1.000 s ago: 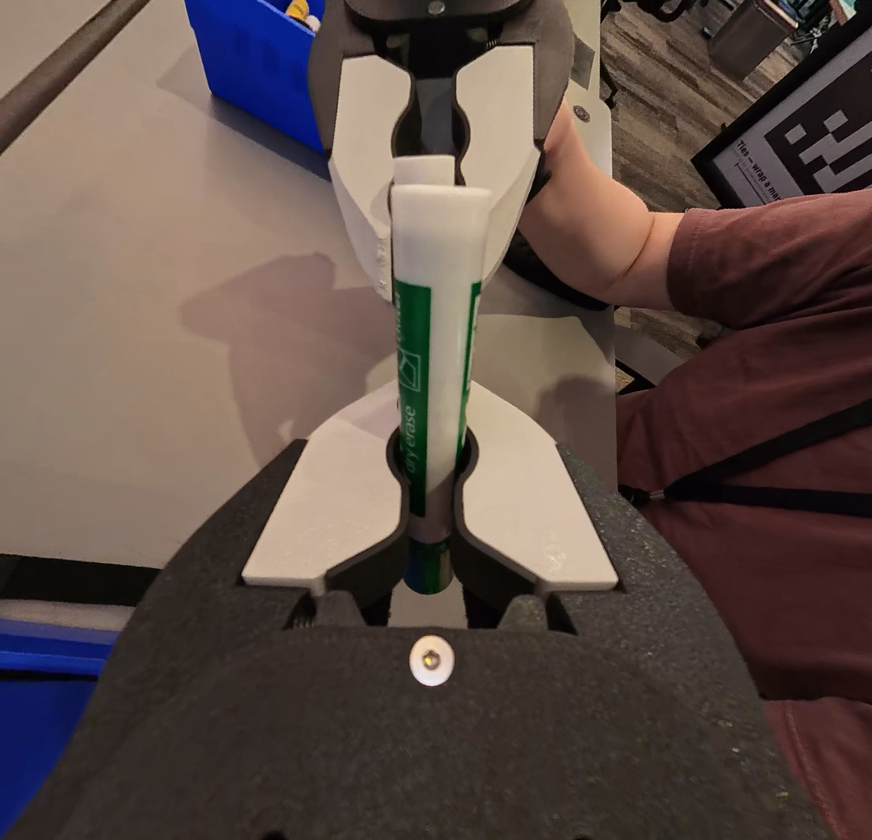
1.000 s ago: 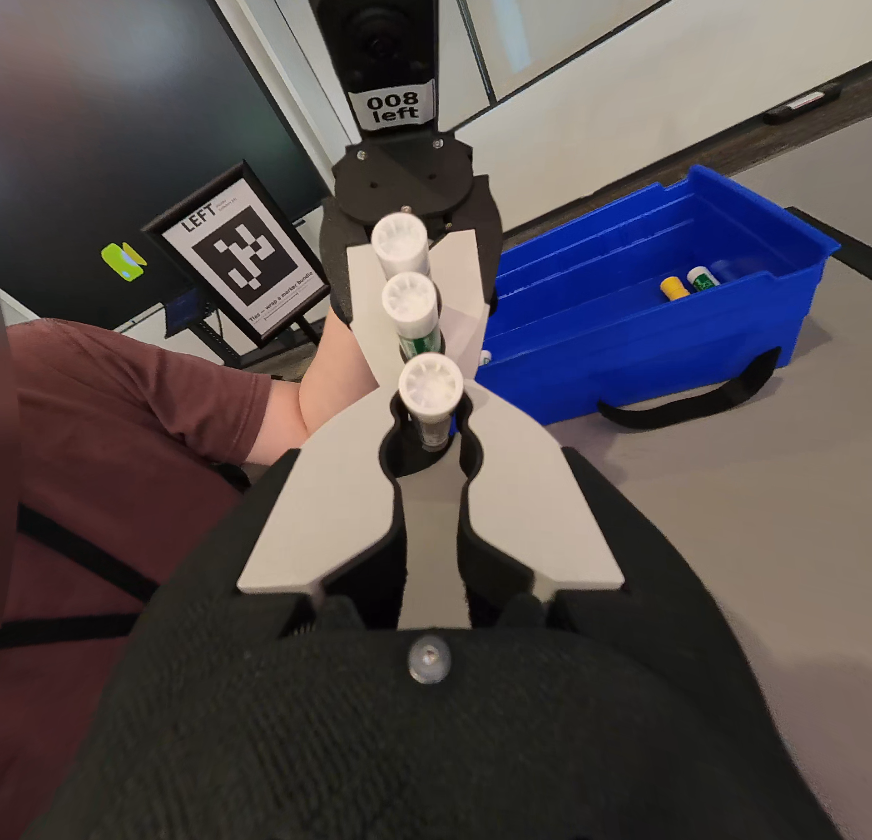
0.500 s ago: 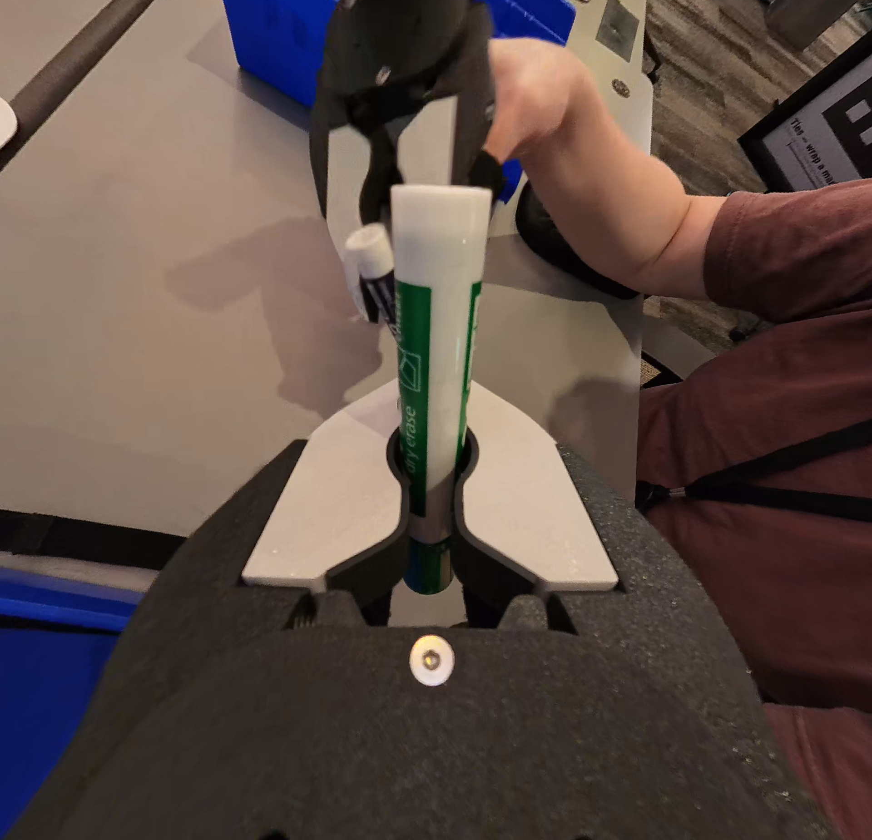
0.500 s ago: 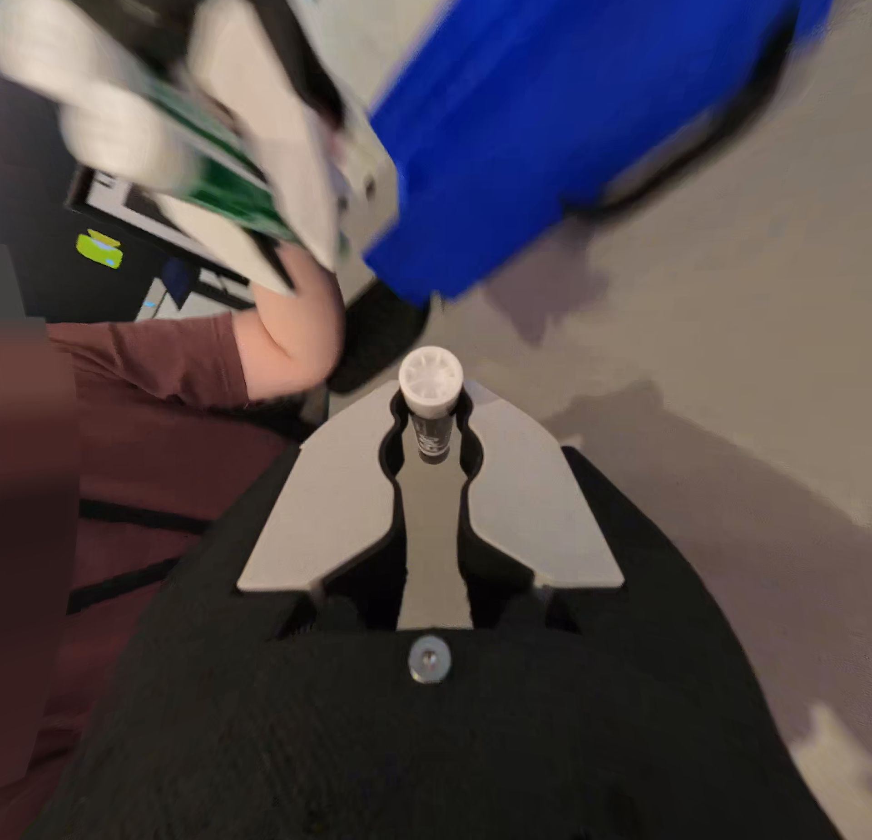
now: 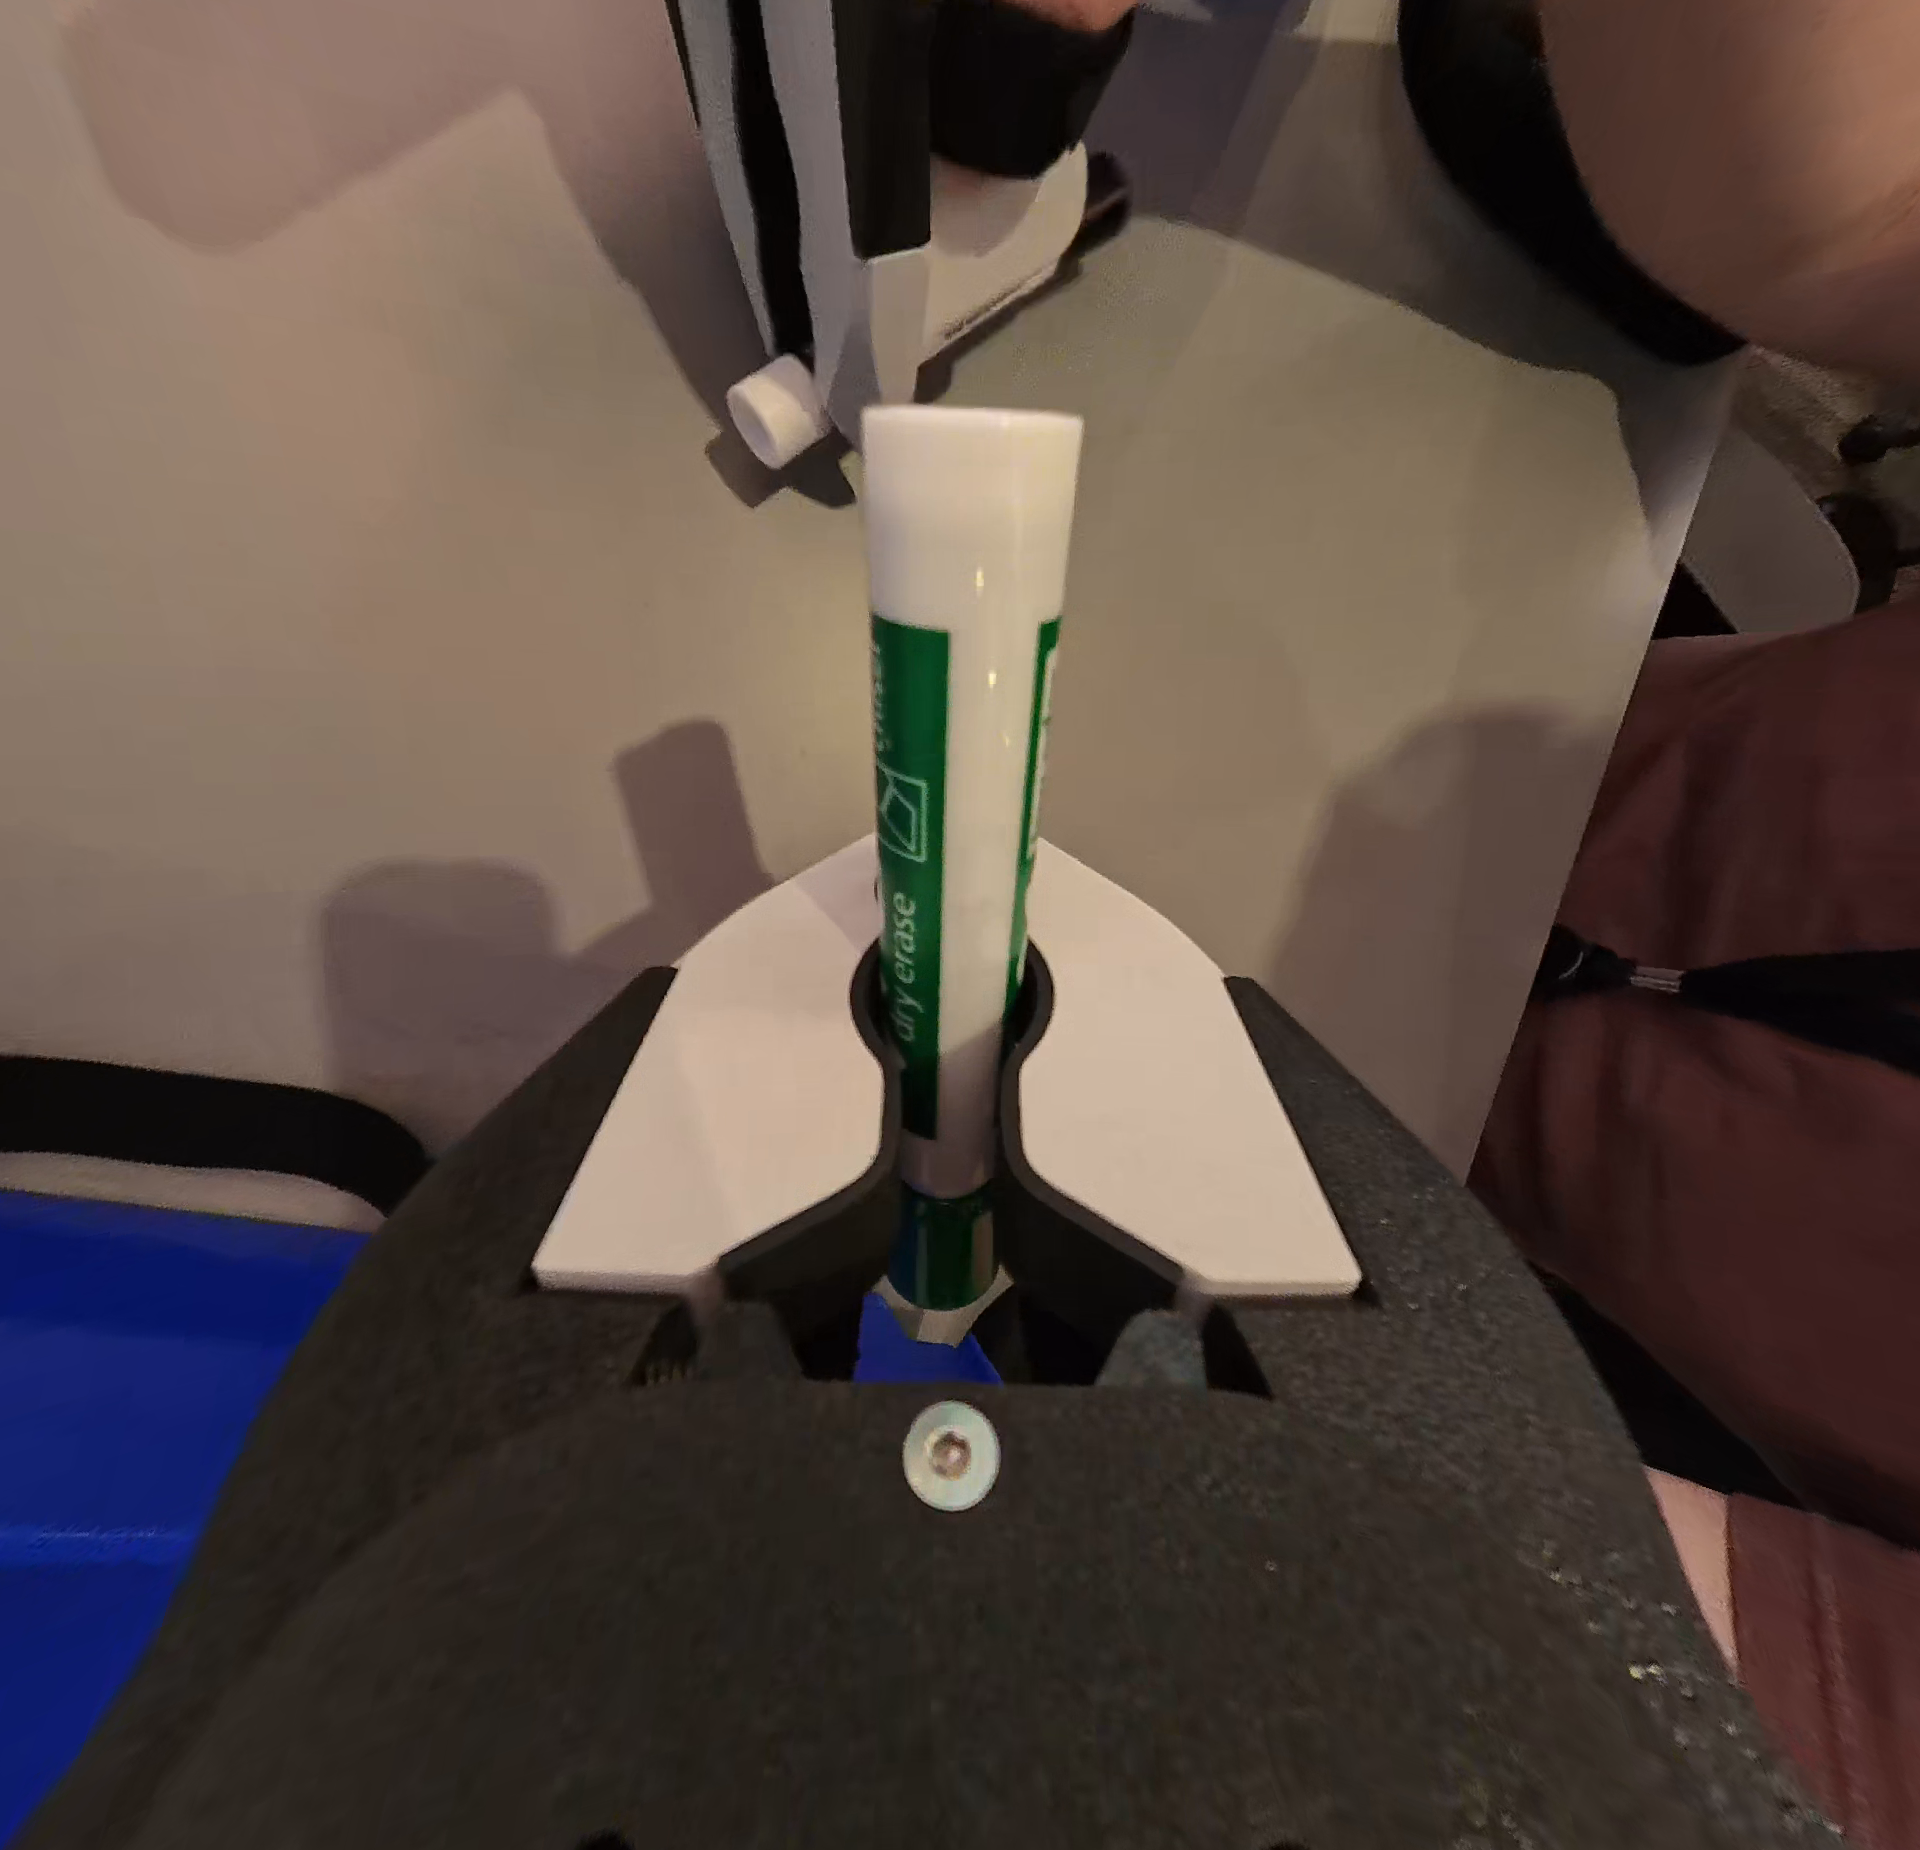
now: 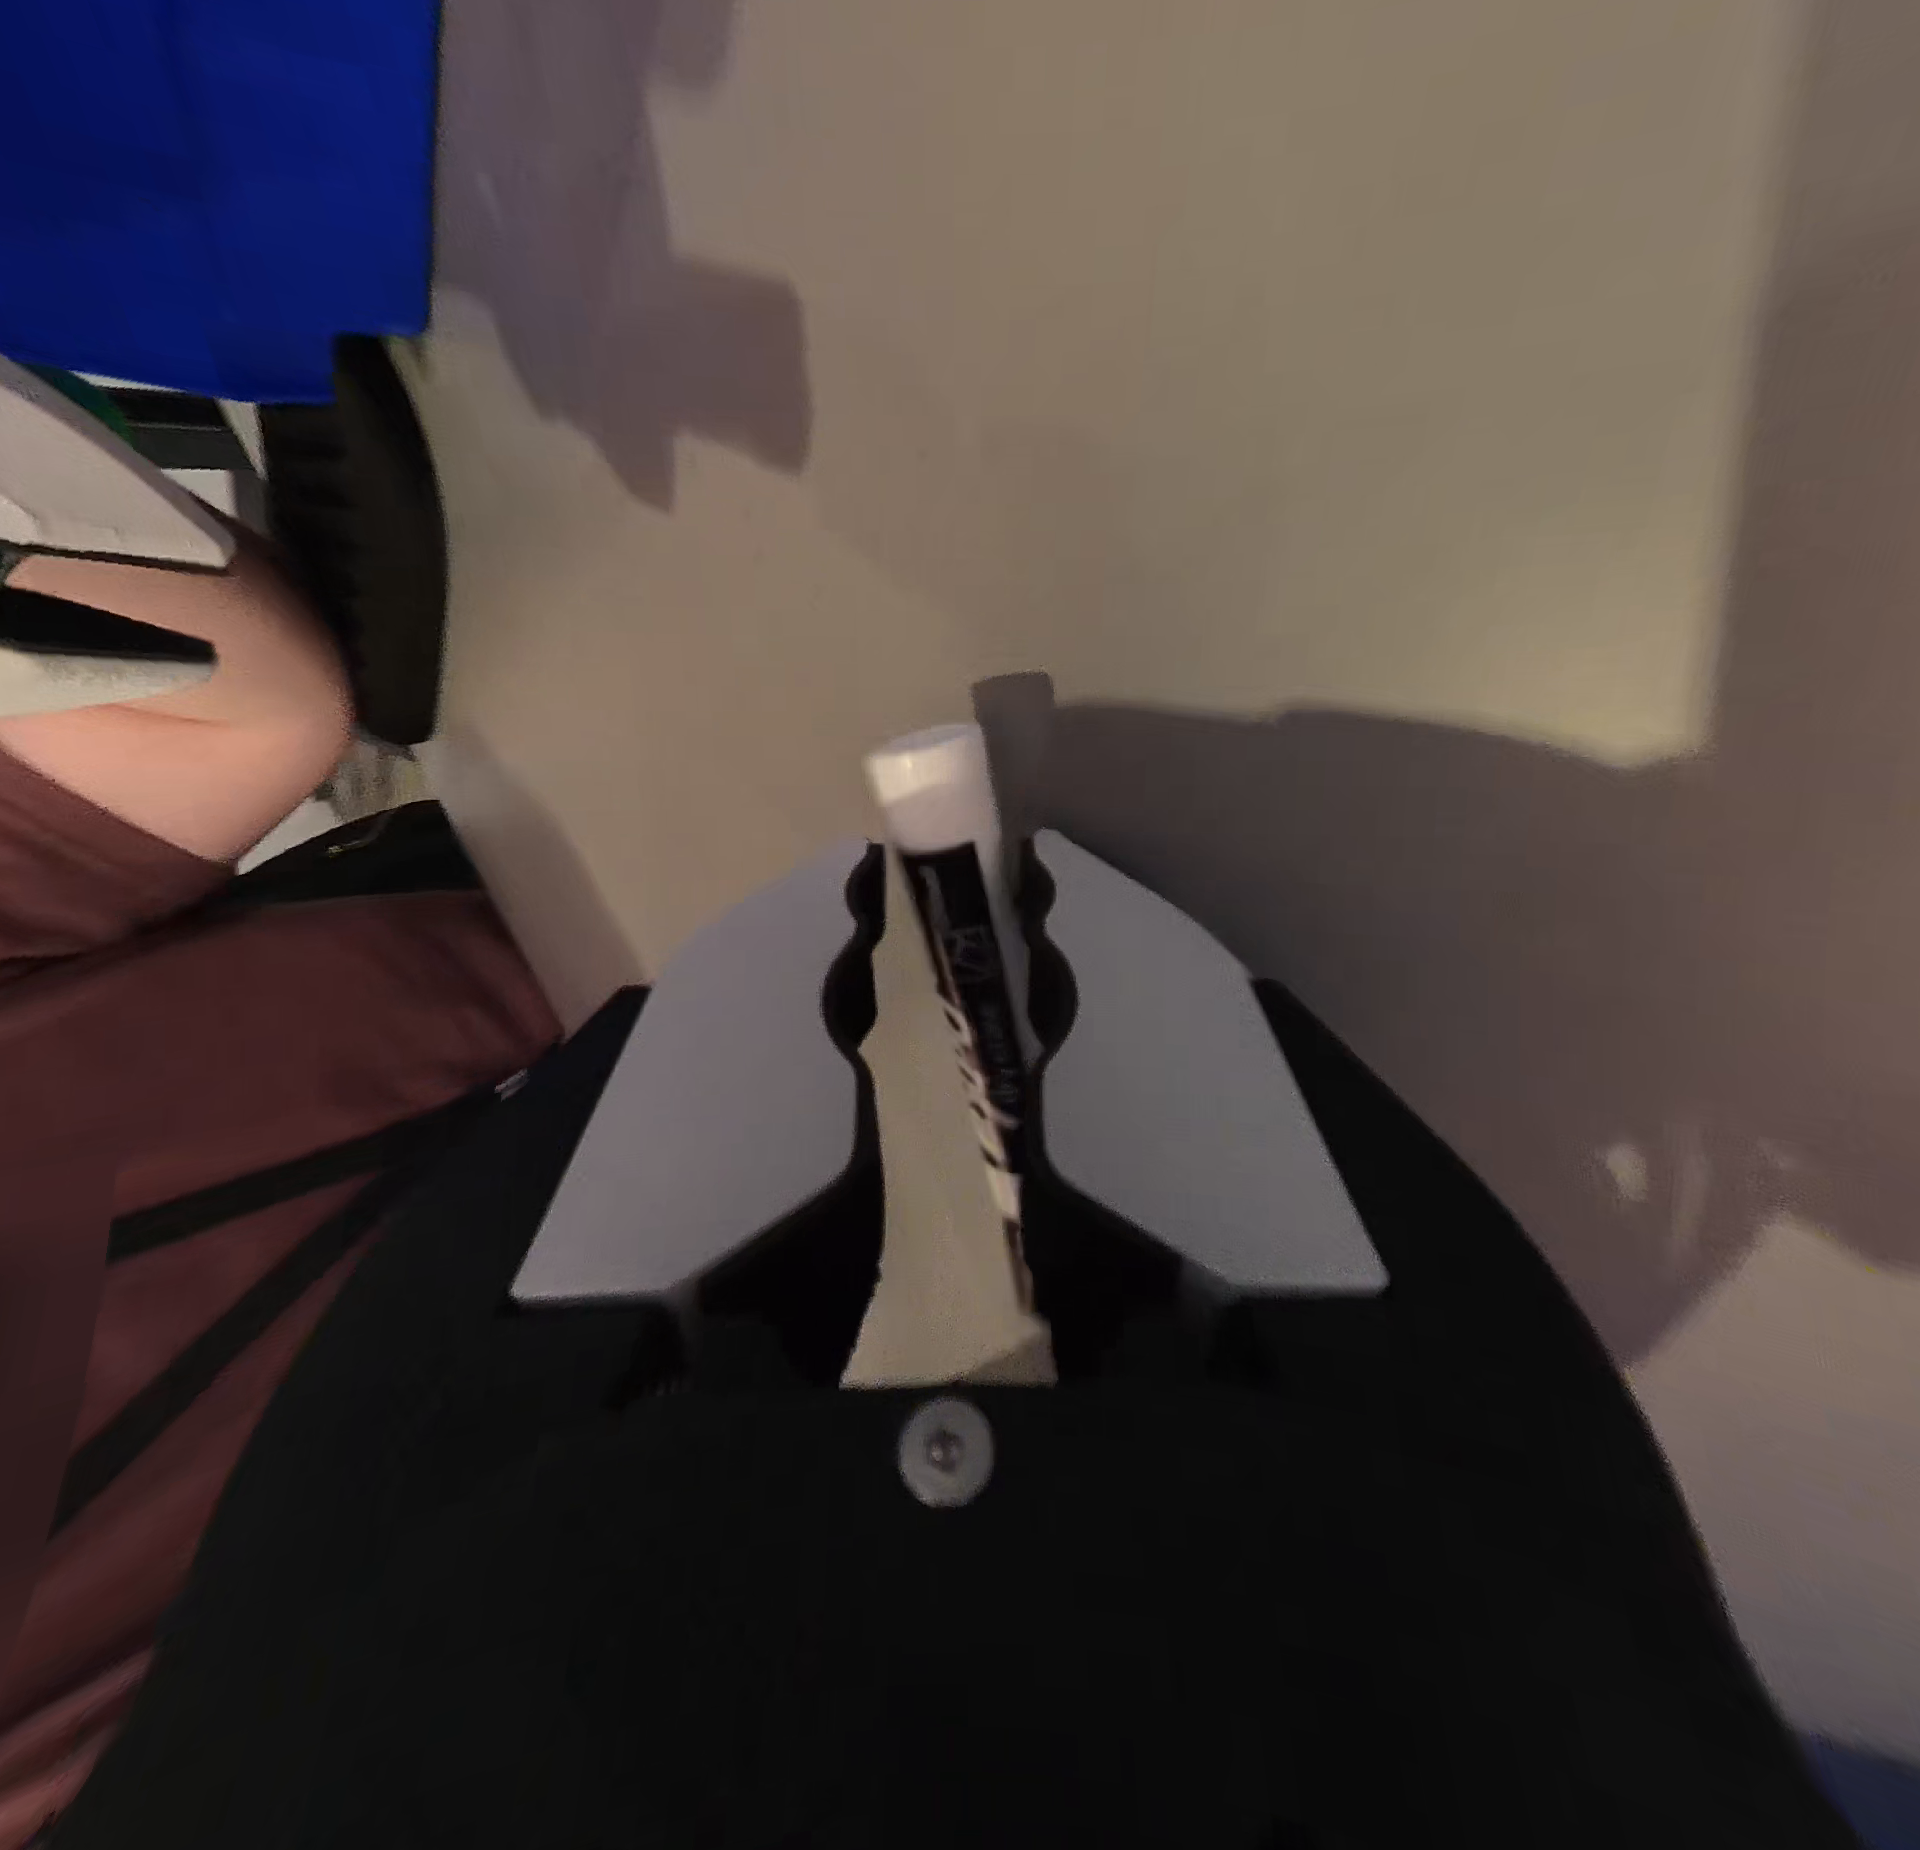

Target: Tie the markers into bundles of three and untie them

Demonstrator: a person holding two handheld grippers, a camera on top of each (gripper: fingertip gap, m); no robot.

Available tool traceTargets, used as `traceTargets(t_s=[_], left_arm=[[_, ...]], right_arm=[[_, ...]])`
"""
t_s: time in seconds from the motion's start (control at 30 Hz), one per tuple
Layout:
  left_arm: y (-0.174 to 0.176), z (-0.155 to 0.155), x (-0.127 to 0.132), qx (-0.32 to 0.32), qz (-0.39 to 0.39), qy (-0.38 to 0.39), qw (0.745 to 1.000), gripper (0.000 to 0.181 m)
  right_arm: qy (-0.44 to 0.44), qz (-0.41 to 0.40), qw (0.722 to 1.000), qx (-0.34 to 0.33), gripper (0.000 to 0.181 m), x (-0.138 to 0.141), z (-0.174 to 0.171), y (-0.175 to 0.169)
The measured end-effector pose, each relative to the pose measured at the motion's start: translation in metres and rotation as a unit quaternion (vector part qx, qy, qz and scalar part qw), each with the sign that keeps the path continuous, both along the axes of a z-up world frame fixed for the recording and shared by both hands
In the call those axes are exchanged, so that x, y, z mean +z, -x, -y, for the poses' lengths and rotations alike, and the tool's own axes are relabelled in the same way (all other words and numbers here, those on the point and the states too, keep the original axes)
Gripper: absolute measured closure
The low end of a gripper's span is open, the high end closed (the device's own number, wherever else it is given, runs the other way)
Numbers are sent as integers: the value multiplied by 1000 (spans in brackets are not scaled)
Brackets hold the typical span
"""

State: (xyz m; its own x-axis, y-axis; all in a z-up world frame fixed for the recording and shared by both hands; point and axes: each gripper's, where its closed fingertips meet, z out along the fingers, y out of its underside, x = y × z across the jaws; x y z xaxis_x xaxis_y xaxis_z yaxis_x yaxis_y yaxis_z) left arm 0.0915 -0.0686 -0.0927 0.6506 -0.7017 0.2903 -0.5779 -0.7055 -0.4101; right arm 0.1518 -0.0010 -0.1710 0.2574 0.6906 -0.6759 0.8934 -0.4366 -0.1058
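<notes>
The table (image 5: 312,574) was a plain matte grey top, pretty bare, with soft shadows smeared all over it. In the right wrist view a blue bin (image 6: 208,138) sat on the table up in the top left, all blurred, with something dark and curved (image 6: 364,553) right at its corner, too smeared to tell what it was. In the left wrist view one marker (image 5: 774,413) was low over the top with its shadow just under it, and I honestly couldn't tell if it touched.

Blue plastic bin (image 6: 208,138) upper left, resting on the smooth grey surface (image 6: 1247,346); maroon shirt (image 5: 1714,969) at right edge.
</notes>
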Motion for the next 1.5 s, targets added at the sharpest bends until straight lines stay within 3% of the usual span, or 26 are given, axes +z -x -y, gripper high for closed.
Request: traceTargets(t_s=[0.13,0.23,0.3,0.37,0.43,0.47,0.57,0.8,0.9,1.03,1.1,1.17,1.23,1.37,1.5], left_arm=[[2,-1,2,4,6,-3,1000,167],[7,0,3,5,2,-7,1000,167],[9,-2,5,7,4,-13,1000,167],[9,-3,8,11,13,-17,1000,167],[8,0,10,7,23,-15,1000,167],[9,2,9,3,23,-11,1000,167],[15,6,1,-3,-8,-1,1000,167],[10,18,-12,-51,-40,17,998,167],[13,26,-27,-72,-79,45,993,167],[12,25,-32,-72,-69,58,993,167],[17,27,-28,-64,-58,63,994,166],[25,31,-25,-59,-60,64,994,166],[32,33,-21,-57,-63,53,995,166],[38,26,-5,-27,-49,21,998,166],[45,29,-3,-21,-56,14,998,166]], right_arm=[[-41,-26,999,-1,136,14,-6,5],[-111,-98,989,12,140,42,-16,17],[-175,-217,959,54,140,79,-15,34],[-203,-365,904,90,139,122,4,50],[-202,-451,864,92,122,146,18,57],[-183,-469,859,95,120,150,25,58],[-135,-461,869,115,113,140,40,62],[-161,-426,870,188,114,112,58,64],[-261,-409,839,245,122,106,57,54],[-304,-453,803,239,137,113,61,50],[-304,-446,811,227,137,107,72,35],[-294,-404,839,214,137,95,94,14],[-329,-352,848,220,128,75,115,-9],[-323,-291,872,225,130,30,161,-24],[-327,-207,880,274,150,-3,174,-22]])
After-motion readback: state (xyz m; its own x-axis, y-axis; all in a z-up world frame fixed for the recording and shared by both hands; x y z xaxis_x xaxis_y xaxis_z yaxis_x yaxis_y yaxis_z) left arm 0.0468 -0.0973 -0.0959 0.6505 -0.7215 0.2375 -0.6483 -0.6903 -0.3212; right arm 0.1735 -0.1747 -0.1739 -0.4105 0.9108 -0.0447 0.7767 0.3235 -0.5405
